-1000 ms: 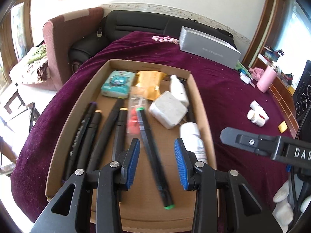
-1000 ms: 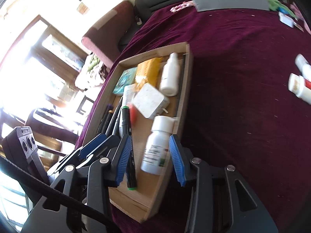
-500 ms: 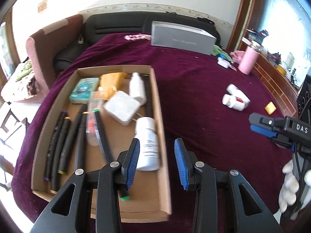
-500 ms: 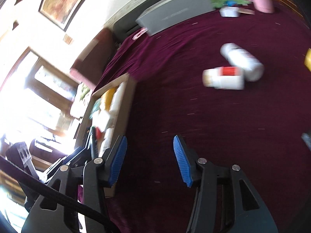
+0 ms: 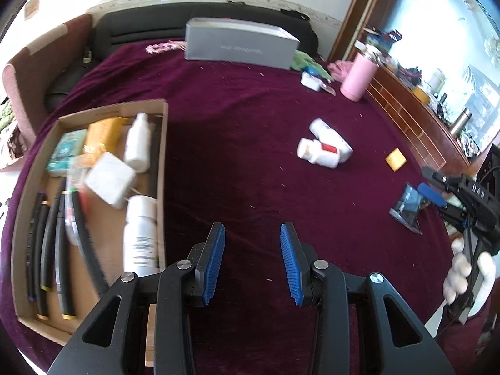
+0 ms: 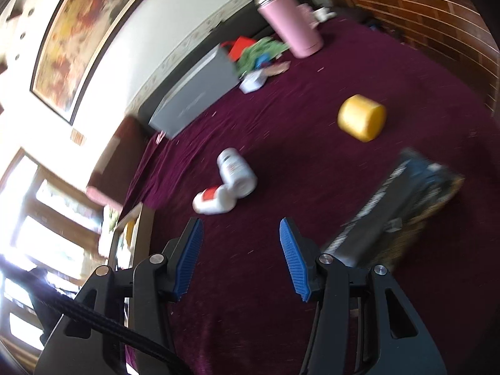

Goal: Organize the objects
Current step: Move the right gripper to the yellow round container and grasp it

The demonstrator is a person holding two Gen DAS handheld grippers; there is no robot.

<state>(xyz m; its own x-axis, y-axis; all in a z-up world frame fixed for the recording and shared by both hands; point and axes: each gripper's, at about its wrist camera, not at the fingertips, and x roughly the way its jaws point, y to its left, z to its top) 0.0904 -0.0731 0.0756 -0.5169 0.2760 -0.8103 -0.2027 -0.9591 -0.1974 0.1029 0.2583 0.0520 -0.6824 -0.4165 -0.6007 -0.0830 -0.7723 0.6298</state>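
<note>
Two white bottles lie touching mid-table, well apart from the cardboard tray at its left edge. Right tongs, jaws just widened, empty; left tongs part-open, empty. Risk: round bottles roll off when nudged.

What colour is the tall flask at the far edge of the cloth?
Pink, with a silver lid; the flask shows best in the right wrist view.

Counts: 2 white bottles loose on the cloth, 2 more in the cardboard tray; 4 dark markers; 1 yellow block; 1 pink flask; 1 grey box.
</note>
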